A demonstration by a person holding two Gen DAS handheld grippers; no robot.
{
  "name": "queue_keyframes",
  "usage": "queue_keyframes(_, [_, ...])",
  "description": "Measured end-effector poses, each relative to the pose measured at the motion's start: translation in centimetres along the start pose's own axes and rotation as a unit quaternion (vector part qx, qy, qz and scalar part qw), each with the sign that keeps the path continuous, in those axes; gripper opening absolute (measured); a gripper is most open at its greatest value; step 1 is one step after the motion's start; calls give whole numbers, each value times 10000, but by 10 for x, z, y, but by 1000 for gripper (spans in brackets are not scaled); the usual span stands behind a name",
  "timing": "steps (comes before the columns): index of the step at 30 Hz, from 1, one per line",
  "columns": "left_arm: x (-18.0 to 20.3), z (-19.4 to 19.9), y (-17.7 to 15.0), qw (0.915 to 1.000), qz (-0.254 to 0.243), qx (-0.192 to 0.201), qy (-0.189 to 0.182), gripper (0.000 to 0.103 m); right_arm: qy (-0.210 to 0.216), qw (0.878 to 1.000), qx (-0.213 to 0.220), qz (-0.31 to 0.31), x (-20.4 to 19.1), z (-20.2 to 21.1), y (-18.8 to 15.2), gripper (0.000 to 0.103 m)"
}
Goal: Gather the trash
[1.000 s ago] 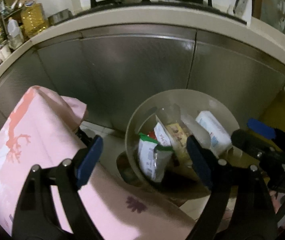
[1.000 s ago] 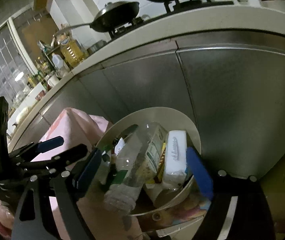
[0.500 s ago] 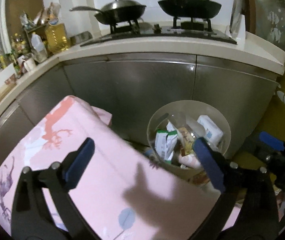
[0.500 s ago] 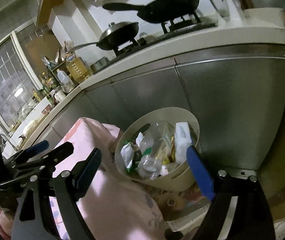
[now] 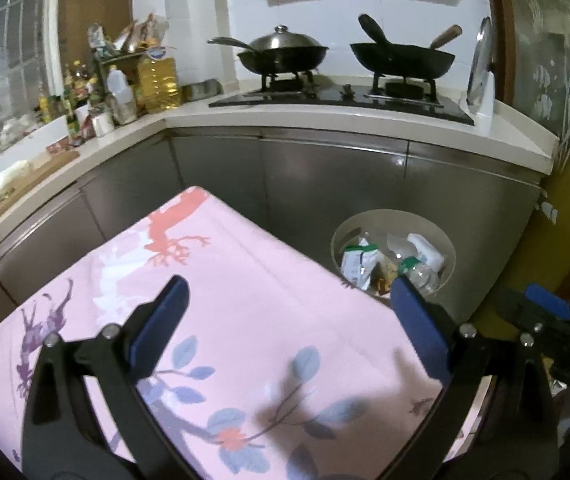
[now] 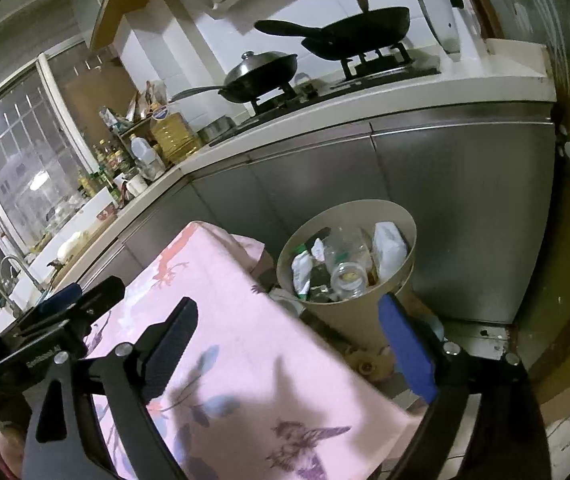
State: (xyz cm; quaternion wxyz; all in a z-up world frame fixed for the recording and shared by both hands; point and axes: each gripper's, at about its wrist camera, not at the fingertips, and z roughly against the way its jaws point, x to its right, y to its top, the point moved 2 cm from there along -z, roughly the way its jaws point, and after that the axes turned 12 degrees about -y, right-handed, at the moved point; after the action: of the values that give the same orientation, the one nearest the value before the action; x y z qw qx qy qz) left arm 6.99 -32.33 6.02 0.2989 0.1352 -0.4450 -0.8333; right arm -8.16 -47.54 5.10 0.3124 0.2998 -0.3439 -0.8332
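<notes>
The clear plastic bottle [image 6: 347,266] lies among the rest of the trash in the beige bin [image 6: 365,312], which stands on the floor against the steel cabinet doors [image 6: 465,208] below the stove, just past the far right corner of the pink cloth-covered table [image 6: 225,320]. The bottle's long axis runs tilted, with its open end turned up and toward me in my right view; in my left view its green-collared neck [image 5: 411,266] sits at the near rim. Beside it I see a white packet [image 6: 389,248] leaning upright against the far right wall of the bin and a green-and-white pouch [image 5: 359,264] standing on the left. The bin looks full, and I see no loose trash on the flowered tabletop, so I judge the collecting is done or nearly so; what may lie outside these views I cannot tell. My left gripper [image 5: 285,320] hangs over the table, spread wide with nothing between its blue pads. My right gripper [image 6: 285,344] has its jaws opening, also empty, with the bin framed just beyond its right finger. On the counter [image 5: 325,116] above, a lidded wok [image 5: 285,52] and a black pan [image 5: 401,60] sit on the burners, well apart from the bin.
</notes>
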Motion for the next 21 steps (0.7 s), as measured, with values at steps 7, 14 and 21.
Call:
queue_keyframes(7, [-8,28,-8,9998,77,154,46,97,-6,9996,180,200,-25,29,-6,95])
queue_keyframes(14, [-14,48,-14,9993,115,269,218,97,-71,9997,191,138,-33,40,-8,97])
queue_keyframes(21, [-16,62,-17,9985,41,311,459,97,-150,9996,221,66,-36,48,-9,97])
